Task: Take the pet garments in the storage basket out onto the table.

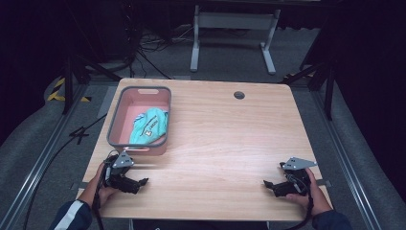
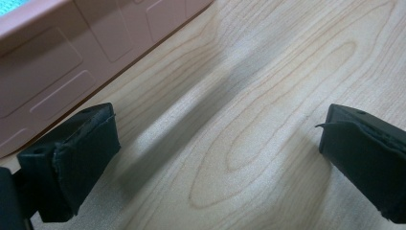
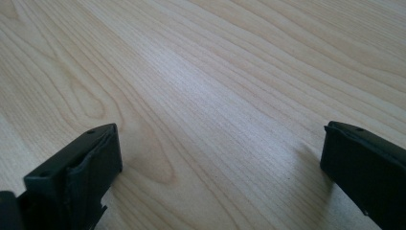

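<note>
A pink bin with a grey rim [image 1: 115, 117] stands on the left half of the wooden table [image 1: 225, 139], and a crumpled teal cloth [image 1: 150, 125] lies inside it. My left gripper [image 1: 136, 185] rests low at the table's front left, just in front of the bin, held by a hand. Its jaws stand wide apart over bare wood, and the bin's pink wall [image 2: 57, 52] rises close at the upper left of the left gripper view. At the front right my right gripper [image 1: 272, 187] lies open over bare wood too, with nothing between its fingers [image 3: 76, 177].
A round cable hole [image 1: 239, 95] sits near the table's far edge. Beyond the table stand a white frame's legs [image 1: 195, 43] and black stands on a grey floor, with cables trailing at the left. The table's middle and right are bare wood.
</note>
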`<state>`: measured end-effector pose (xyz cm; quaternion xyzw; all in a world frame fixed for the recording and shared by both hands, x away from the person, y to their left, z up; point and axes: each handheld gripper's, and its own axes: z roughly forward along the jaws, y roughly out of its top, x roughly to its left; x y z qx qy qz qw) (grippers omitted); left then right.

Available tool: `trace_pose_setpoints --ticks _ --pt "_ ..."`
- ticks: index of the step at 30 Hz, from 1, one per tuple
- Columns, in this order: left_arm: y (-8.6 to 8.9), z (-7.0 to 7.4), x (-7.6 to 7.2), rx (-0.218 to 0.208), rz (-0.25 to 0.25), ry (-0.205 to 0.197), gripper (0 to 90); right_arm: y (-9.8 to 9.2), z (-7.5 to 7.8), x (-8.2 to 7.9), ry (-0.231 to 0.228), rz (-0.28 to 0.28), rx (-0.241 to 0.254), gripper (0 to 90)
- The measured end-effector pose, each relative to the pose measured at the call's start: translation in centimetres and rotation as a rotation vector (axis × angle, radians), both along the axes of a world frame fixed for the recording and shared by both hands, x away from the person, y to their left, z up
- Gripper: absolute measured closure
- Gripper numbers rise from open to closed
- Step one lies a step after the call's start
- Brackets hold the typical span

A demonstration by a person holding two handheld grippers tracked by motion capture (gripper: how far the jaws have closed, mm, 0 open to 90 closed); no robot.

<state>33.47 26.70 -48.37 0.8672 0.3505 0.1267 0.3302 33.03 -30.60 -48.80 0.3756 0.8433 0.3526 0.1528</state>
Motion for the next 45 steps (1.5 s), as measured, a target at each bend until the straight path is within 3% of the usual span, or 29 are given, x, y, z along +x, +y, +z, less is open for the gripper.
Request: trace_pose_setpoints --ticks 14,16,21,24,26,33,45 --pt "0.3 0.1 -0.5 0.008 -0.005 0.006 1.7 0.0 0.0 0.0 0.000 -0.001 0.000 0.6" --pt "0.6 0.4 -0.5 0.026 -0.030 0.021 3.7 0.0 0.0 0.0 0.000 -0.001 0.000 0.6" --pt "0.6 0.8 -0.6 0.036 -0.011 0.031 9.1 0.0 0.0 0.0 0.000 -0.002 0.000 0.6" --pt "0.8 1.0 -0.8 0.039 -0.008 0.042 17.8 0.0 0.0 0.0 0.000 -0.001 0.000 0.6" --pt "1.1 1.3 -1.1 0.066 -0.007 0.036 17.4 0.0 0.0 0.0 0.000 -0.002 0.000 0.6" --pt "0.9 2.5 -1.8 0.100 -0.025 0.023 19.9 0.0 0.0 0.0 0.000 -0.001 0.000 0.6" --pt "0.9 4.4 -2.4 0.096 -0.026 -0.023 20.4 0.0 0.0 0.0 0.000 -0.002 0.000 0.6"
